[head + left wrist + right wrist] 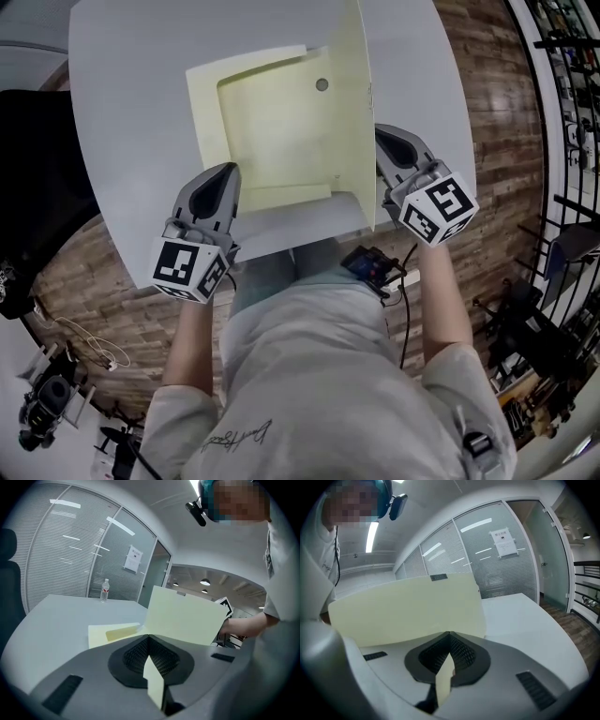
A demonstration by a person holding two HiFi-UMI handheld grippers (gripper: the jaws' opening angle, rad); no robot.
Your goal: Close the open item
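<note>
A pale yellow folder (272, 122) lies open on the grey bench (141, 112), in the upper middle of the head view. One half is flat on the surface. The other half, the cover (354, 94), stands nearly upright along the folder's right side.

The left gripper (225, 178) is at the folder's lower left corner. In the left gripper view its jaws are pressed together on a thin strip of the yellow card (154, 686), seen edge-on. This grip most likely pins the flat half down so the folder does not slide or lift when the other half swings.

The right gripper (386, 141) is at the lower right of the folder, against the standing cover. In the right gripper view its jaws pinch the near edge of that sheet (444, 681), and the cover fills the left and centre of the frame. Holding the cover by its free edge gives the most leverage about the fold.

The closing looks about half done: the cover is raised but not yet over the flat half. It needs to be tipped leftward and laid down on top.
</note>
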